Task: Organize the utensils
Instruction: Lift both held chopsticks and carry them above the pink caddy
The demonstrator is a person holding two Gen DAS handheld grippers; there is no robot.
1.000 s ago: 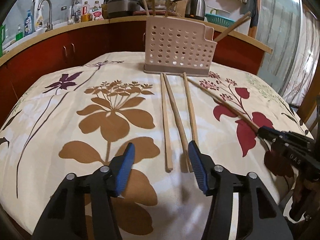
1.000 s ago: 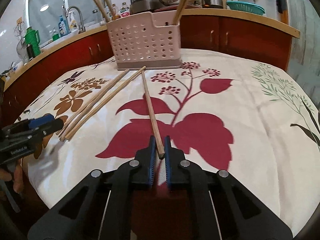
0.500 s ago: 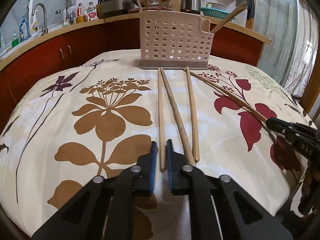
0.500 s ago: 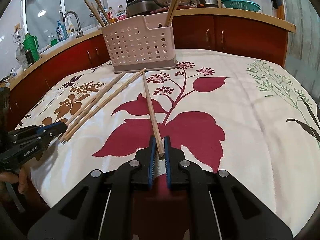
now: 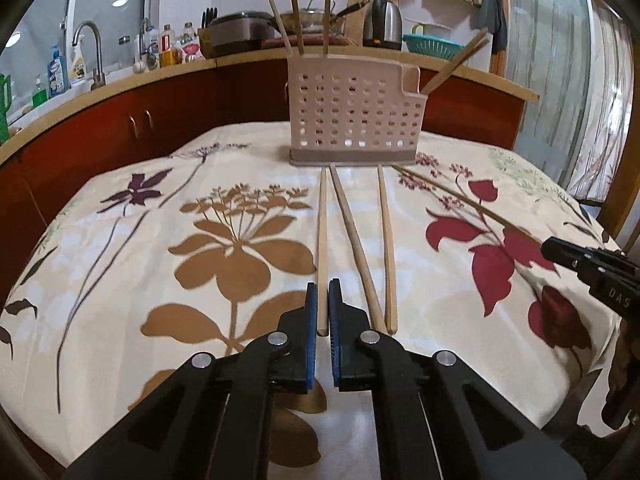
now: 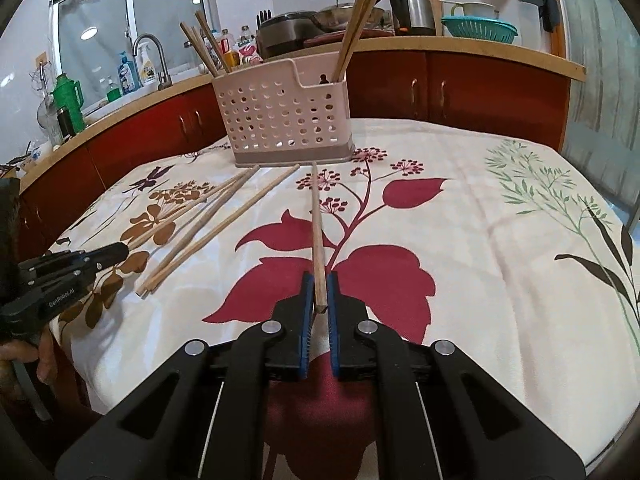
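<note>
Slim wooden chopsticks lie on the floral cloth (image 5: 240, 300) at frame centre, below a perforated plastic holder (image 5: 354, 114). Left gripper (image 5: 323, 300) clenches one chopstick (image 5: 322, 240); right gripper (image 6: 319, 296) clenches another stick (image 6: 317, 232).

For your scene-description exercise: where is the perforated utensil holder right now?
In both wrist views the utensil holder stands upright at the table's far edge, before the red cabinets, just beyond the loose chopsticks' far tips.
</note>
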